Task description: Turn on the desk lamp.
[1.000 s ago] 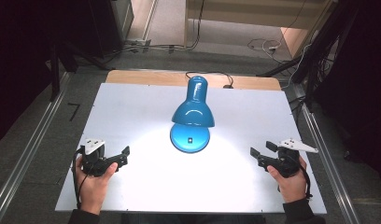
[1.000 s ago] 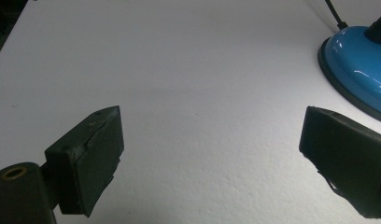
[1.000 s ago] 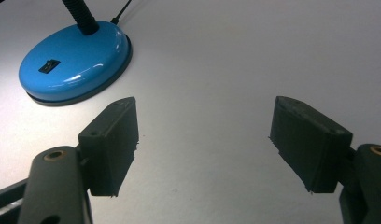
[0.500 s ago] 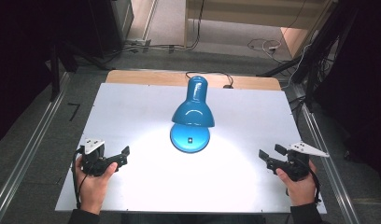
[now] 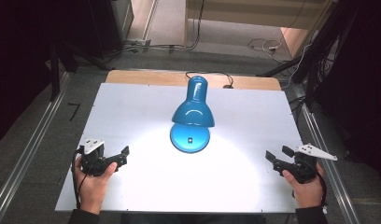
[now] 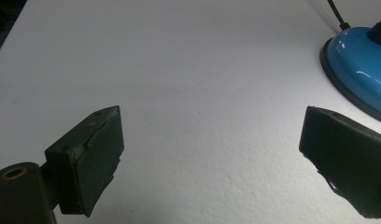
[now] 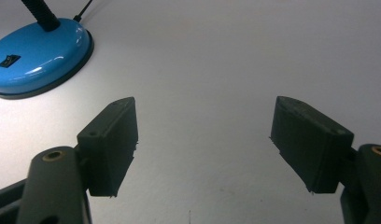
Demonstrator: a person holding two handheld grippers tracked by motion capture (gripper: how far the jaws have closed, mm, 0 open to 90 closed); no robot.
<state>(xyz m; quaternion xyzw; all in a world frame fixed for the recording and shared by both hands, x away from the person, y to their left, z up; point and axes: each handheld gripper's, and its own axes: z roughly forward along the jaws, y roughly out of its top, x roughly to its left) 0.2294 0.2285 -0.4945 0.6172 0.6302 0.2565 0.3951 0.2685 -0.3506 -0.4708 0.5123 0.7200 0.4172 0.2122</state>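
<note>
The blue desk lamp [image 5: 191, 116] is found standing upright near the middle of the white tabletop [image 5: 132, 107], somewhat toward the far edge, with its round base [image 5: 190, 138] resting flat and its shade [image 5: 193, 113] tilted over the base. The lamp is lit, as is shown by the bright pool cast on the tabletop toward the near edge. A rocker switch [image 7: 9, 59] is seen on the top of the base, and a black cable [image 5: 212, 74] is led off over the far edge. The left gripper [image 5: 122, 154] is held near the near left corner, well apart from the lamp, with its fingers [image 6: 88, 161] spread wide and nothing between them. The right gripper [image 5: 277, 156] is held near the near right corner, likewise well apart from the lamp, with its fingers [image 7: 111, 144] spread wide and empty. No contact with the lamp has been made by either gripper. It is judged that the handling of the lamp has not yet been started, and that the approach, the contact with the switch or shade, and any repositioning are all left to be done.
</note>
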